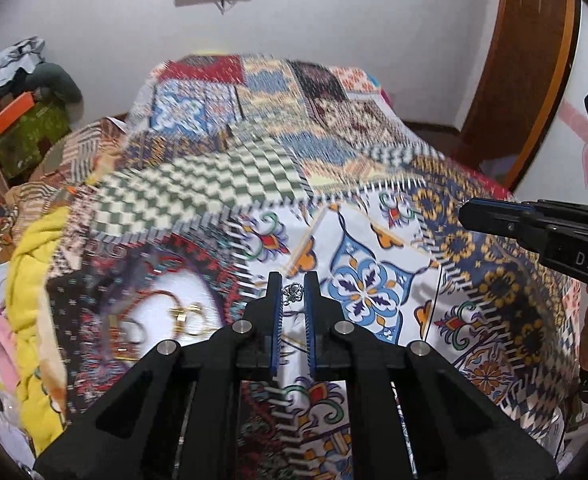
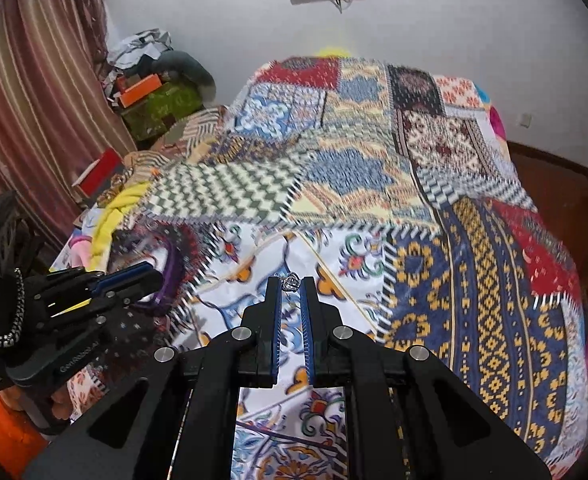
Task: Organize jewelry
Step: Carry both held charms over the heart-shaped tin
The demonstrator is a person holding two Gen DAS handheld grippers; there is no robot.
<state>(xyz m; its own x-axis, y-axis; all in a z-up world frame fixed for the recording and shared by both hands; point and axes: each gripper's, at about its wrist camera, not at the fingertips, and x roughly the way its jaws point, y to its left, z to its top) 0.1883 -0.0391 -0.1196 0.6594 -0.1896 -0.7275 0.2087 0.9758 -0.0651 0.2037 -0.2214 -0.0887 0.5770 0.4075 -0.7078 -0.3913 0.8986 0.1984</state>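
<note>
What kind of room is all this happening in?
Most likely a bedroom in a home. A bed under a patchwork bedspread fills the view, a striped curtain hangs to one side, and clothes and boxes are piled in the corner.

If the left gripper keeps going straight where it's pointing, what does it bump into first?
Probably the patchwork bedspread. The left gripper, pinching a small silver jewelry piece, points forward and down at it with nothing between, though depth is unclear.

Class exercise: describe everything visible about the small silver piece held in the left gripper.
The silver piece is a tiny ornate trinket, metallic and shiny, with openwork curls; its exact type is unclear. It sits pinched at the very tips of the left gripper, between the blue pads, lifted above the patterned bedspread.
</note>
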